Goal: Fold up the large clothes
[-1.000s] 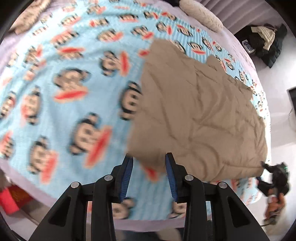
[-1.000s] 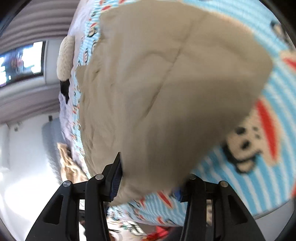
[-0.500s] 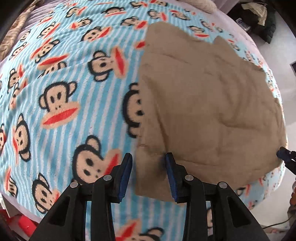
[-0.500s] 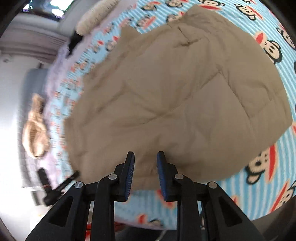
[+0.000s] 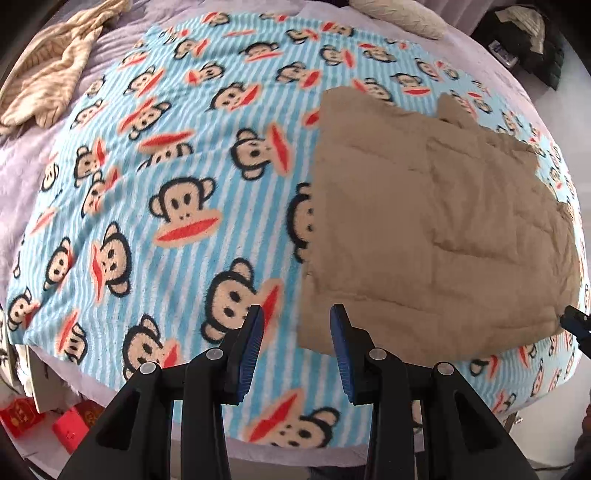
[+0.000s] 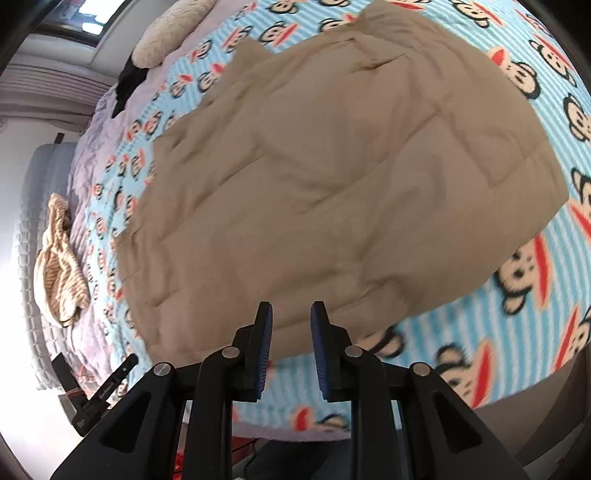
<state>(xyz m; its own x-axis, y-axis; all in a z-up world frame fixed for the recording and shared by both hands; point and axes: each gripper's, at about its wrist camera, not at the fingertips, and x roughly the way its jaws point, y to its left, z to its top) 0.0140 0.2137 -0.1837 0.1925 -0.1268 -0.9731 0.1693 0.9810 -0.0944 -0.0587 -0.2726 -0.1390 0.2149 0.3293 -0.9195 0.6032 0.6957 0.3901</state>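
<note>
A tan quilted garment lies folded and flat on a blue striped monkey-print blanket that covers a bed. My left gripper hovers open just left of the garment's near corner, with only blanket showing between its fingers. In the right wrist view the same garment fills the middle. My right gripper hangs above its near edge. Its jaws are closing to a narrow gap and nothing is pinched between them. The right gripper's black tip pokes in at the garment's far right corner.
A beige striped cloth lies crumpled on the lilac bedspread beyond the blanket, also seen as a heap. A pale pillow sits at the bed's head. Red packets lie on the floor below the bed's edge. Dark clothes are piled off the bed.
The right gripper's jaws narrowed from wide around the lifted garment edge, and the garment now lies flat. The left gripper slid off the garment's corner, leftwards over the blanket.
</note>
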